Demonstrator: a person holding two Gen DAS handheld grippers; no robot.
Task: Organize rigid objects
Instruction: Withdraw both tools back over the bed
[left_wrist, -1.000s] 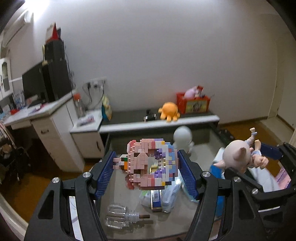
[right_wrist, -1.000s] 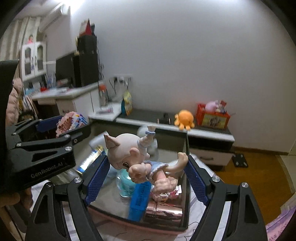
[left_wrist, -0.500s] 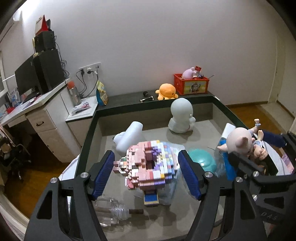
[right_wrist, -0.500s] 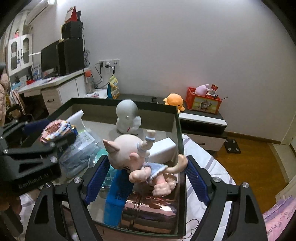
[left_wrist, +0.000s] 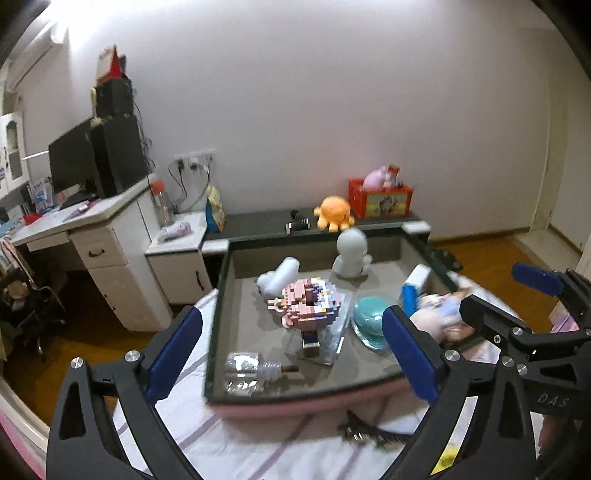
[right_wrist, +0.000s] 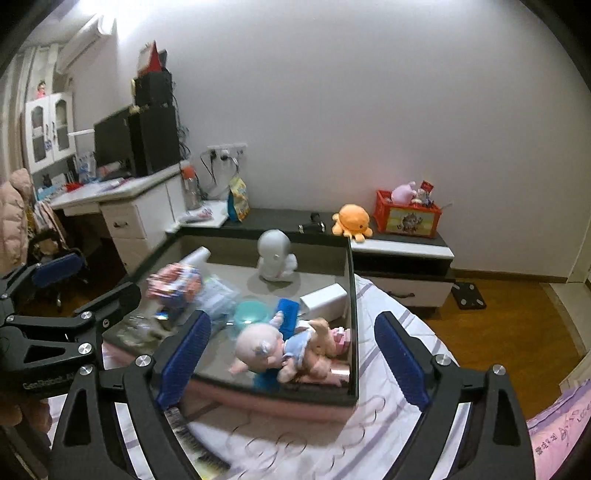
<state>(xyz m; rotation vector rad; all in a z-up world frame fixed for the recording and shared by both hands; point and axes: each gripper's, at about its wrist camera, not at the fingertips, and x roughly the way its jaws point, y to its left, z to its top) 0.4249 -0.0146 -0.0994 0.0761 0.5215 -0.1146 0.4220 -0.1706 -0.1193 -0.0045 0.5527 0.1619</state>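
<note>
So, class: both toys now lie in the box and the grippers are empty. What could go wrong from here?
1. The brick model rests on top of other items, so it may tip or shed bricks.
2. The doll lies by the box wall, piled on other things; it could slide.
3. The left gripper and right gripper, jaws opening, are close together and might collide.

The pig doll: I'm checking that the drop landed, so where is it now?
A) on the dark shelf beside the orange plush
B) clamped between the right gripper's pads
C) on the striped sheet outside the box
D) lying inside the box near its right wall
D: the pig doll lies inside the box by its right wall, clear of the opening right gripper.
</note>
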